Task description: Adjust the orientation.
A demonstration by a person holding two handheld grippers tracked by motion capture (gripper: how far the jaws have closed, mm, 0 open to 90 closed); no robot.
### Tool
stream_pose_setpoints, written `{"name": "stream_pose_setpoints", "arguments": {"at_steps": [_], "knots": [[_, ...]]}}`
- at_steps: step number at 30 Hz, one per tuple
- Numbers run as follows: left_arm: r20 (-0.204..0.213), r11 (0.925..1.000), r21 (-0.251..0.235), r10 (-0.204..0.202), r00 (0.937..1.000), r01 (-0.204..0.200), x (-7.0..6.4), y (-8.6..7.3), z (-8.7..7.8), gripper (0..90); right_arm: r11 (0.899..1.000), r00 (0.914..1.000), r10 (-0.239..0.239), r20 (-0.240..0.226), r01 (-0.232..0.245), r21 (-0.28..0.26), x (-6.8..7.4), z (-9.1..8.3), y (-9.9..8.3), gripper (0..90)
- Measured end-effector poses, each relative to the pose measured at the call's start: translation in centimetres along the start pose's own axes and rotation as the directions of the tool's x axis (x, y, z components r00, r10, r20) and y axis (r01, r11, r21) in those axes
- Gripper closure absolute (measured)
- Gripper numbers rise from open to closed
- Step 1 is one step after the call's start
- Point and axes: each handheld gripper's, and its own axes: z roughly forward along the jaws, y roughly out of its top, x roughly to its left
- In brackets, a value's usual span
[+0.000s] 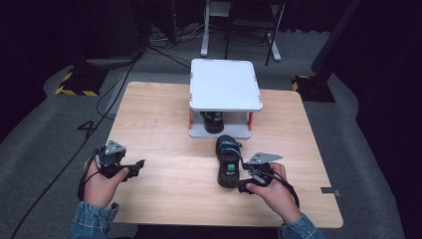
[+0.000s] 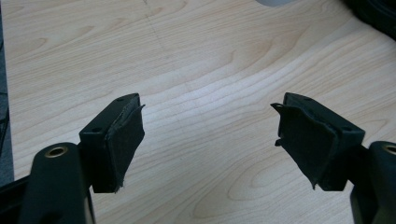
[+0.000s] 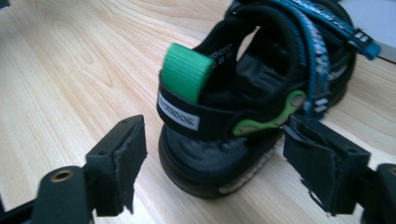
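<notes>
A black sandal [image 1: 228,162] with blue straps and a green heel tab lies flat on the wooden surface [image 1: 164,124], just in front of a white two-tier stand [image 1: 225,84] at the far middle; a second dark shoe [image 1: 213,121] sits on the stand's lower shelf. The right hand-held gripper [image 1: 242,186] is at the sandal's heel end, on the near right part of the surface. In the right gripper view its jaws stand wide apart, one on each side of the heel [image 3: 219,154], the right jaw close beside the sole and the green buckle, the left jaw a little clear of it; neither pad presses the sandal. The left hand-held gripper [image 1: 141,164] is held over the near left part of the surface, well apart from the sandal, and in the left gripper view [image 2: 208,135] its jaws are likewise spread open over bare wood.
</notes>
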Motion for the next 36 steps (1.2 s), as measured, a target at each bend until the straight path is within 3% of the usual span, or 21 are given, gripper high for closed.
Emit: {"name": "stream_pose_setpoints", "arguments": {"at_steps": [6,12,15,20,23,27,36], "knots": [[0.002,0.9999,0.007,0.009,1.0000,-0.009,-0.3,-0.1,0.1,22.7,1.000,0.9985,0.011,0.053,-0.010,-0.027,0.8,1.0,0.5,17.5],[0.003,0.9995,-0.017,0.026,0.9996,-0.026,-0.5,0.7,0.2,22.8,0.998,0.9944,0.041,0.098,-0.037,-0.049,1.0,2.0,0.8,16.3],[0.012,0.9993,-0.010,0.035,0.9993,-0.035,-0.8,0.8,0.6,22.8,0.996,0.9935,0.072,0.088,-0.067,-0.060,0.5,1.8,0.6,28.7],[0.016,0.9993,-0.007,0.036,0.9992,-0.036,-0.9,0.9,0.7,22.9,0.997,0.9966,0.067,0.047,-0.065,-0.044,0.0,1.2,0.5,56.4],[0.010,0.9995,-0.009,0.030,0.9995,-0.030,-0.9,0.8,0.7,22.9,0.998,0.9967,0.051,0.063,-0.050,-0.023,-0.5,1.0,0.5,70.6],[0.008,0.9996,-0.008,0.029,0.9996,-0.029,-0.8,0.6,0.6,23.0,0.999,0.9972,0.052,0.054,-0.051,-0.012,-0.9,1.0,0.5,76.0],[-0.004,0.9997,-0.015,0.020,0.9998,-0.020,-0.4,0.3,0.3,23.2,1.000,0.9974,-0.007,0.071,0.007,-0.003,-0.7,1.1,0.9,78.7]]}}
